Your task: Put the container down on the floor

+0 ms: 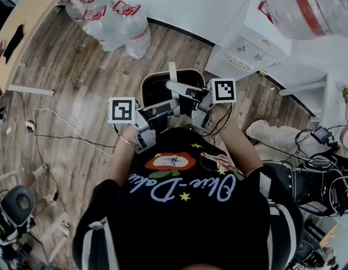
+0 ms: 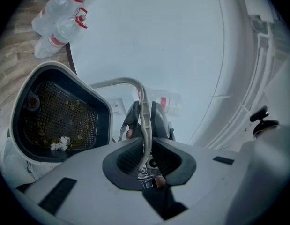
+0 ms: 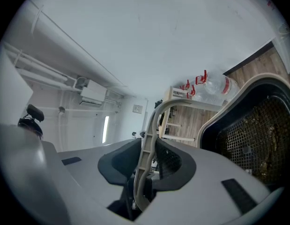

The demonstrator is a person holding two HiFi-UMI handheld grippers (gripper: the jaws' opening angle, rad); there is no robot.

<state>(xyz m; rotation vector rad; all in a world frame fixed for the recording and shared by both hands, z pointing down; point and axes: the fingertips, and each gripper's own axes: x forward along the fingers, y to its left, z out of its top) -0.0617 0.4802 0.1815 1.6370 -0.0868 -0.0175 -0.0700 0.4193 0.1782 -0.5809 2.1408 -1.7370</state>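
1. Black T-shirt (image 1: 185, 224): pale script lettering, yellow stars, a red oval badge.
2. Its sleeves (image 1: 94, 238) carry white stripes.
3. The left gripper (image 2: 145, 149) and right gripper (image 3: 147, 156): grey shells, dark ribbed pads (image 2: 130, 156), each with a black-and-white marker cube (image 1: 122, 110).

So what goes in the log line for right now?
left gripper: shut on handle | right gripper: shut on handle | container: held above wooden floor
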